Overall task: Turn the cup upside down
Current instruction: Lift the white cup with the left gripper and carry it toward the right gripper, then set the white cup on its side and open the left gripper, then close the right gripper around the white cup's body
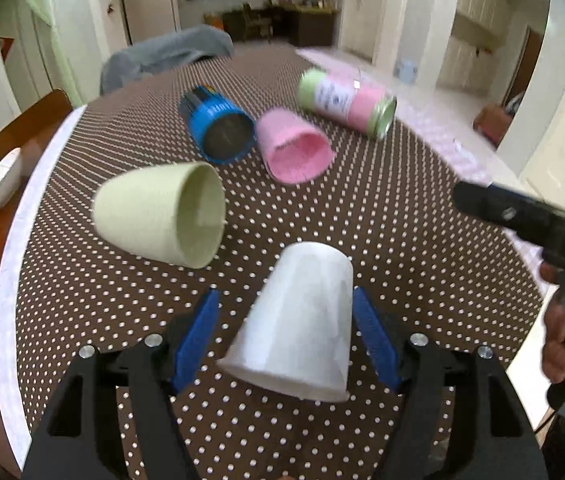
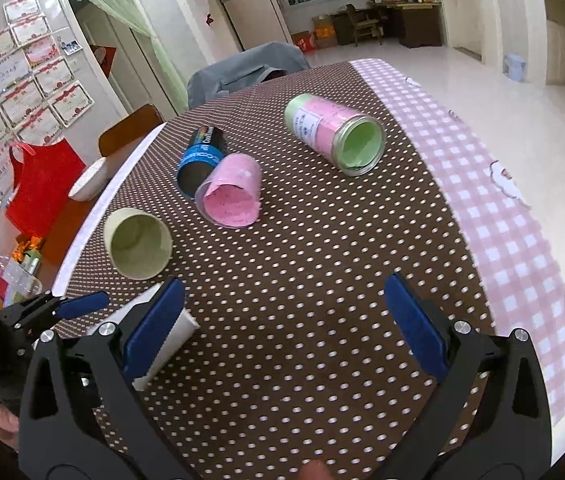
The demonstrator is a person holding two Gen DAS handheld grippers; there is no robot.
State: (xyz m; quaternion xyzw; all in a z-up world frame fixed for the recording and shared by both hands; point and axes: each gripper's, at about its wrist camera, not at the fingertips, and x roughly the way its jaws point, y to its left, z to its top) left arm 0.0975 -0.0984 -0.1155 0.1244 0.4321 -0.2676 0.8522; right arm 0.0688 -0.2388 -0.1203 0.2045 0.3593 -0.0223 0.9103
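A white cup (image 1: pixel 302 320) stands mouth-down on the dotted brown tablecloth (image 1: pixel 382 208), tilted a little, between the blue fingers of my left gripper (image 1: pixel 286 336). The jaws stand apart; the right finger is close to the cup wall, the left one is clear of it. In the right wrist view the white cup (image 2: pixel 170 332) shows partly behind my right gripper's left finger. My right gripper (image 2: pixel 282 328) is open and empty above the cloth. A pale green cup (image 1: pixel 162 216) (image 2: pixel 138 244) and a pink cup (image 1: pixel 294 148) (image 2: pixel 230 192) lie on their sides.
A blue can (image 1: pixel 218 128) (image 2: pixel 198 156) and a pink-and-green jar (image 1: pixel 346 102) (image 2: pixel 334 136) lie on their sides further back. A pink checked cloth (image 2: pixel 502 216) covers the table's right part. A white bowl (image 2: pixel 88 180) and red bag (image 2: pixel 42 176) sit left.
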